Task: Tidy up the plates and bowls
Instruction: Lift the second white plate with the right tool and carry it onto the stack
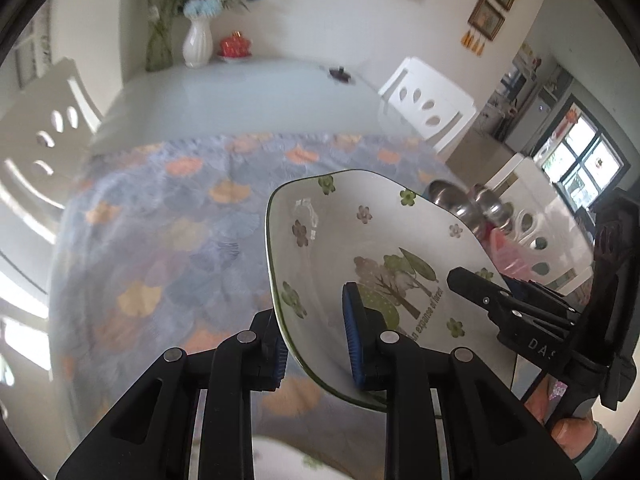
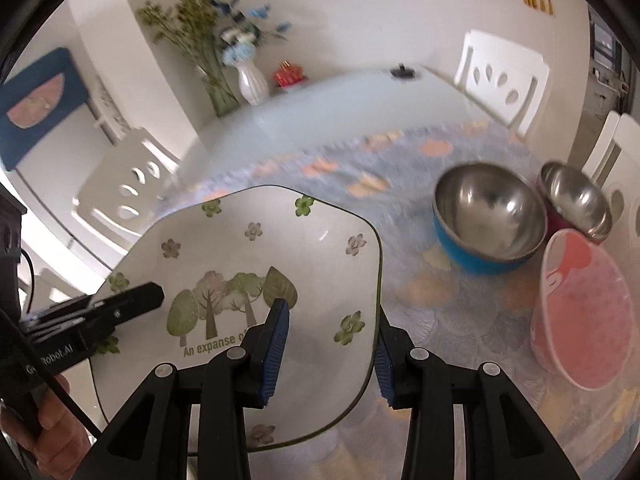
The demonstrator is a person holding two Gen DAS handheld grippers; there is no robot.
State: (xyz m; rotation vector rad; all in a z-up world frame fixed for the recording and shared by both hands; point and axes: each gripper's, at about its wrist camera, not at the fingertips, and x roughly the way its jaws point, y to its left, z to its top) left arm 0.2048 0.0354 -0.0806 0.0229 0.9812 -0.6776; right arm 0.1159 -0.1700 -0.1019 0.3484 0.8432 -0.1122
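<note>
The square plate (image 2: 260,264) is white with a thin green rim, rounded corners and a shallow dished middle. Small green and grey-purple flowers are scattered round its border, and a cluster of printed trees sits at the centre above green lettering that begins "An expanse of". It is held up off the patterned tablecloth (image 1: 160,232), tilted, with 1 gripper on each side.

The left gripper (image 1: 316,340) pinches the plate's left rim: 1 blue ribbed pad (image 1: 354,336) lies on the inner face and the other sits under the edge. The right gripper (image 2: 330,344) clamps the right rim the same way, 1 pad (image 2: 276,344) on the printed face and 1 behind the edge. A hand shows at the frame edge in each view, gripping the other tool's handle.

To the right of the plate, on the cloth, stand a steel bowl with a blue outside (image 2: 488,220), a second steel bowl with a red outside (image 2: 576,200) just beside it, and a pink plastic bowl (image 2: 584,312) nearer the camera, tipped on its side. Another white dish edge (image 1: 296,460) shows low in the left wrist view, under the gripper.

At the table's far end are a white vase of flowers (image 1: 198,42), a red item (image 1: 235,46) and a small dark object (image 1: 340,74). White chairs (image 1: 430,104) ring the table.
</note>
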